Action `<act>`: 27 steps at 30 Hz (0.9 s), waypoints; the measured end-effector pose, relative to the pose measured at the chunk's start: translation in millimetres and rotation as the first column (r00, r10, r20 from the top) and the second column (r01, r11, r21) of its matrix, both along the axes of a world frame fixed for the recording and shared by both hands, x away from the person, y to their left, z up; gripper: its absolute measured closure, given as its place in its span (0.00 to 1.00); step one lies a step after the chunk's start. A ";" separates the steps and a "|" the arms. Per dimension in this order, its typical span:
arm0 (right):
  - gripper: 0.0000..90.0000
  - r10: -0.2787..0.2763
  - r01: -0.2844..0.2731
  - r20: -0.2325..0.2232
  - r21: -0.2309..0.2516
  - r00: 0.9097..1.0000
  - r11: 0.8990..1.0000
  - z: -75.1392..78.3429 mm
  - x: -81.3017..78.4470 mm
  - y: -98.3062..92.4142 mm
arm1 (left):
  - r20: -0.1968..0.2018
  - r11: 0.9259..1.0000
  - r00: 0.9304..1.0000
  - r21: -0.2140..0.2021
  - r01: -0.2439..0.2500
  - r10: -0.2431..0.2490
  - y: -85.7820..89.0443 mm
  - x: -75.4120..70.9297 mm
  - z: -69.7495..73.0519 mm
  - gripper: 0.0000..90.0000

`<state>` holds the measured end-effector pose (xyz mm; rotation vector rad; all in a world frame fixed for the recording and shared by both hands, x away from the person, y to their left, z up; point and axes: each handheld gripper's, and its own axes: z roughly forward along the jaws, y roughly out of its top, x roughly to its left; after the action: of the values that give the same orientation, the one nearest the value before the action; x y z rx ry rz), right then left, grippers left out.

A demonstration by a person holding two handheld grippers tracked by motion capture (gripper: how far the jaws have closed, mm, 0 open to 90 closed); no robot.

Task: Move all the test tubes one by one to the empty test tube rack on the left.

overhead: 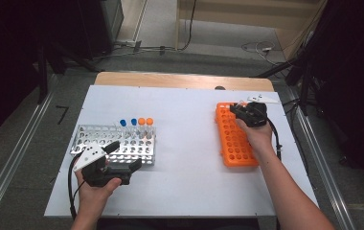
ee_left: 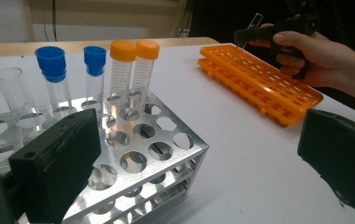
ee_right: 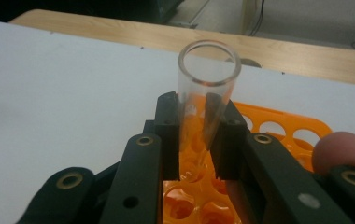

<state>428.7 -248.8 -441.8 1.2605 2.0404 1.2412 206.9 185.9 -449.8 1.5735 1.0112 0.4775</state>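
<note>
A clear, uncapped glass tube (ee_right: 208,79) stands upright between the pads of my right gripper (ee_right: 196,135), which is shut on its lower part. It hangs just above the far end of the orange rack (ee_right: 278,123). From above, the right gripper (overhead: 240,109) is over that rack (overhead: 235,139) at the table's right. My left gripper (overhead: 122,156) rests open at the near corner of the metal rack (overhead: 118,143), nothing between its jaws. In the left gripper view (ee_left: 199,163) the metal rack (ee_left: 166,149) holds two blue-capped tubes (ee_left: 52,60), two orange-capped tubes (ee_left: 123,51) and one open clear tube (ee_left: 12,88).
Both racks sit on a white mat (overhead: 185,182) that covers a wooden table (overhead: 180,79). Between the racks the mat is bare. Cables lie on the floor (overhead: 256,47) beyond the table, and metal rails (overhead: 15,158) run along both sides.
</note>
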 end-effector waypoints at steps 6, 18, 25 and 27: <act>0.82 0.040 -0.041 0.044 0.039 0.998 0.998 12.3 -19.5 -1.6 | 0.000 1.000 1.000 0.008 0.007 -0.007 -5.3 1.6 0.9 0.00; 0.82 0.156 -0.163 0.092 0.079 0.984 0.983 21.0 -71.1 5.8 | 0.019 0.997 0.998 0.045 0.064 -0.065 -27.9 4.5 9.3 0.00; 0.82 0.225 -0.234 0.105 0.081 0.969 0.969 20.0 -101.2 13.1 | 0.020 0.991 0.993 0.066 0.115 -0.117 -46.6 9.2 14.4 0.01; 0.82 0.245 -0.253 0.105 0.078 0.964 0.964 18.2 -109.7 15.7 | 0.020 0.989 0.991 0.069 0.130 -0.132 -53.1 10.7 15.8 0.01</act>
<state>319.0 -233.1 -423.6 0.9837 2.1443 1.4926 217.6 132.8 -434.0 1.6781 0.8743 0.4429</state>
